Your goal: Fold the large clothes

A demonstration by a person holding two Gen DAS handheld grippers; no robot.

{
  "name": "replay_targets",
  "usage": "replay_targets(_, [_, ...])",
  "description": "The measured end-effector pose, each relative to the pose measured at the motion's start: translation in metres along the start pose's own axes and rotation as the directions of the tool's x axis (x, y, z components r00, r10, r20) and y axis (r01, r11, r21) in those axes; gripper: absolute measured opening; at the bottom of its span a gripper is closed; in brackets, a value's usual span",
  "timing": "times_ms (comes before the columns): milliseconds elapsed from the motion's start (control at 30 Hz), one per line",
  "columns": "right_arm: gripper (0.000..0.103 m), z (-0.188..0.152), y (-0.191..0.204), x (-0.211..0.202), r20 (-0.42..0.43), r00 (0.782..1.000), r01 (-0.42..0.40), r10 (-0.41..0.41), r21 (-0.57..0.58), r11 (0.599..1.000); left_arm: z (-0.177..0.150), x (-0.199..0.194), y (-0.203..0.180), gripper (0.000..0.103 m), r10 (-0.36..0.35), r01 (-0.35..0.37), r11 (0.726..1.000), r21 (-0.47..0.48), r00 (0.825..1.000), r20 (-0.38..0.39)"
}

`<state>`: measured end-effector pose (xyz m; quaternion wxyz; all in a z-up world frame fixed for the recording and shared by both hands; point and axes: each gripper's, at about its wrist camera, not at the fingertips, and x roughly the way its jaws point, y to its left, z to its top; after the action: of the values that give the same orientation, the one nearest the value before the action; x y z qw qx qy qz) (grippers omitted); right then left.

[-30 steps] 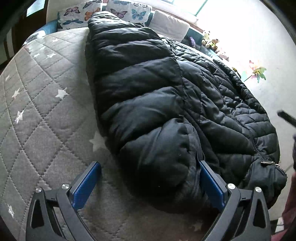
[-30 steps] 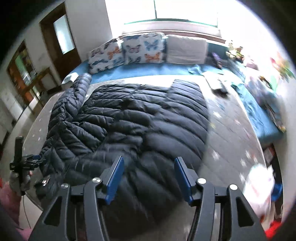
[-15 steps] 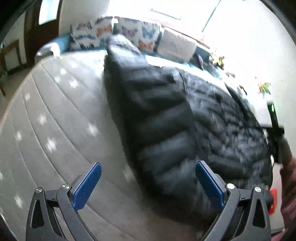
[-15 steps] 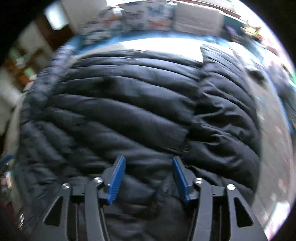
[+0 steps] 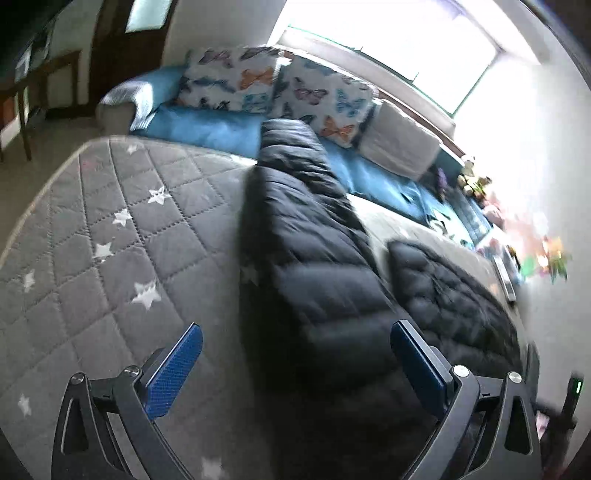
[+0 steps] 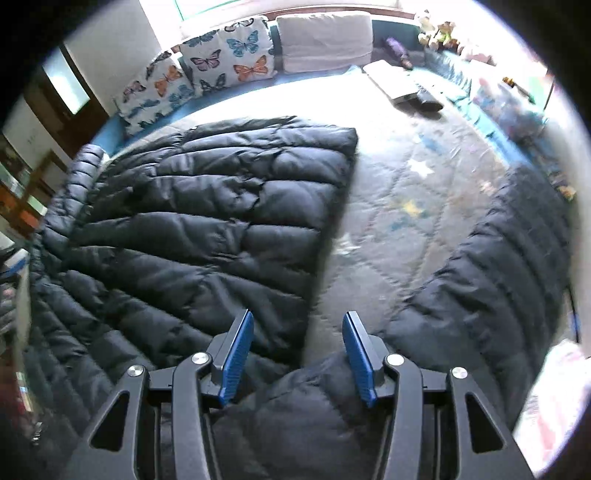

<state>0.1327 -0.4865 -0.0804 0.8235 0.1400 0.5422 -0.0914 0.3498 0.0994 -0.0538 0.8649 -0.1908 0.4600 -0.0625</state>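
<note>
A black puffer jacket [image 6: 192,229] lies spread on the grey star-quilted mattress [image 6: 388,229]. One sleeve [image 6: 509,266] curves off to the right, with bare mattress between it and the body. My right gripper [image 6: 298,314] points steeply down at the spot where sleeve and body meet. A bulge of jacket fabric fills the gap between its blue pads [image 6: 236,354], and the jaws are opening slightly. My left gripper [image 5: 297,326] hangs wide open above the jacket's [image 5: 306,258] long edge, holding nothing. Its left pad [image 5: 173,373] is over the mattress [image 5: 110,258].
Butterfly cushions [image 6: 221,62] and a white cushion [image 6: 325,40] line the far side on a blue cover. Flat items [image 6: 399,85] and toys [image 6: 439,29] lie at the far right. A dark door and wooden furniture [image 5: 22,92] stand beyond the mattress's left edge.
The right gripper came down onto the jacket and its jaws narrowed around a bulge of fabric; the sleeve now lies out to the right. The left gripper lifted and swung, staying wide open.
</note>
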Motion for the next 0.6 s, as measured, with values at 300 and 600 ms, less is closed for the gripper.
replay_targets(300, [0.073, 0.009, 0.003, 0.033, -0.049, 0.996, -0.068, 0.069, 0.032, 0.997, 0.037, 0.070, 0.023, 0.078, -0.198, 0.175, 0.962, -0.210, 0.976, -0.096])
replay_targets(600, [0.075, 0.036, 0.000, 0.045, -0.032, 0.994, -0.099, 0.102, 0.075, 0.992, 0.027, 0.036, -0.002, 0.013, -0.036, 0.039, 0.997, -0.068, 0.999, 0.038])
